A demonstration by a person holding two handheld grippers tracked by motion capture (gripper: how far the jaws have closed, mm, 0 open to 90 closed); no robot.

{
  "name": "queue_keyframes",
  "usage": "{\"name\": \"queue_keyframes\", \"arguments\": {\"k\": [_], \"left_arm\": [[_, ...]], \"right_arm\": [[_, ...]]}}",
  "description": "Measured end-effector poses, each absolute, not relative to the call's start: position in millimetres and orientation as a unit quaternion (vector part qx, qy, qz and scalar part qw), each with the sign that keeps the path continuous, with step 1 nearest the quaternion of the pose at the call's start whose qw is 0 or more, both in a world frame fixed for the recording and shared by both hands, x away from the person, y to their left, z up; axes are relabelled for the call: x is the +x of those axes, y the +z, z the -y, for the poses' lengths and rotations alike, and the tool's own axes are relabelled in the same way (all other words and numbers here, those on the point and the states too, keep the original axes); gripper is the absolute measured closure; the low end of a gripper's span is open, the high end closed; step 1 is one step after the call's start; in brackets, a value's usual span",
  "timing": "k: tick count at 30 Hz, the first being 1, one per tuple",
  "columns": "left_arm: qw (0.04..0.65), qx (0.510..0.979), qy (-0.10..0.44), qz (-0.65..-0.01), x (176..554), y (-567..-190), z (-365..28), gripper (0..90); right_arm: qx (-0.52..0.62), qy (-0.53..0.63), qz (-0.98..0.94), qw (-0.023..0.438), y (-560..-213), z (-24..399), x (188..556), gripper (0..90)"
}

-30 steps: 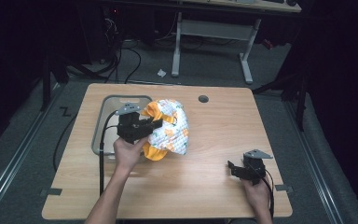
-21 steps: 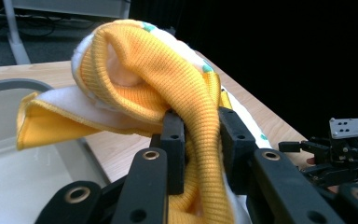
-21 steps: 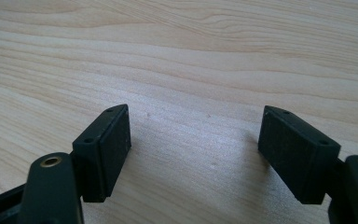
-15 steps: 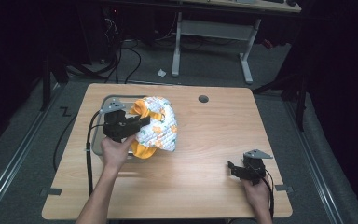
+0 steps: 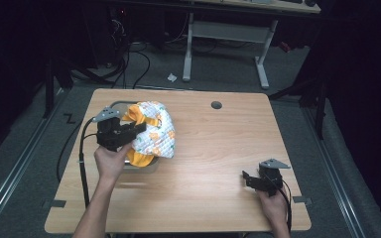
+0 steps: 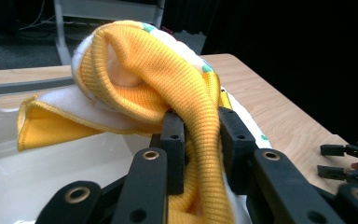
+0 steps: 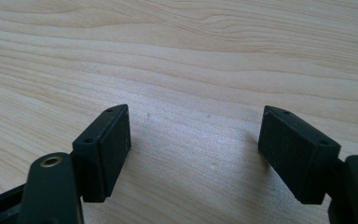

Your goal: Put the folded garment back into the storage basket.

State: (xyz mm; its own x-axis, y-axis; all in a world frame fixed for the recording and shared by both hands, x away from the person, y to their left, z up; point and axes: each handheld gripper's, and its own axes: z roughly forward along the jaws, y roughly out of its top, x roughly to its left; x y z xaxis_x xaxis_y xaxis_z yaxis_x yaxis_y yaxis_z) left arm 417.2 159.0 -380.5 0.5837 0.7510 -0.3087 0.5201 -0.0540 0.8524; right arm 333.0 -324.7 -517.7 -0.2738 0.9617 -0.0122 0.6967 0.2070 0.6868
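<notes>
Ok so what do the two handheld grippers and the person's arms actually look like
Both the left gripper and the right gripper are black, each with two flat rectangular jaw pads on linkage arms with brass-coloured rivets. Each carries a grey three-cornered plate on top and trails a black cable. The forearms are bare, with no sleeves visible.

Dark room, black surroundings. Grey carpet floor [image 5: 228, 94]. Light wood tabletop [image 5: 213, 148], round grommet hole [image 5: 216, 105] near far edge. Second desk [image 5: 228, 29] behind, white legs. Cables [image 5: 129, 59] on floor far left. Metal floor rails [image 5: 15, 168] either side.
</notes>
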Motion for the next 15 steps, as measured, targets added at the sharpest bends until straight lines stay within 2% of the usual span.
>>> {"name": "queue_keyframes", "arguments": {"k": [9, 15], "left_arm": [[0.536, 0.707, 0.096, -0.451, 423.4, -387.3, -177.2, 74.0], [0.523, 0.711, 0.115, -0.456, 422.9, -389.1, -185.6, 74.0]], "right_arm": [[0.558, 0.291, -0.743, 0.227, -517.7, 324.7, 333.0, 25.3], [0.558, 0.291, -0.743, 0.227, -517.7, 324.6, 333.0, 25.3]]}}
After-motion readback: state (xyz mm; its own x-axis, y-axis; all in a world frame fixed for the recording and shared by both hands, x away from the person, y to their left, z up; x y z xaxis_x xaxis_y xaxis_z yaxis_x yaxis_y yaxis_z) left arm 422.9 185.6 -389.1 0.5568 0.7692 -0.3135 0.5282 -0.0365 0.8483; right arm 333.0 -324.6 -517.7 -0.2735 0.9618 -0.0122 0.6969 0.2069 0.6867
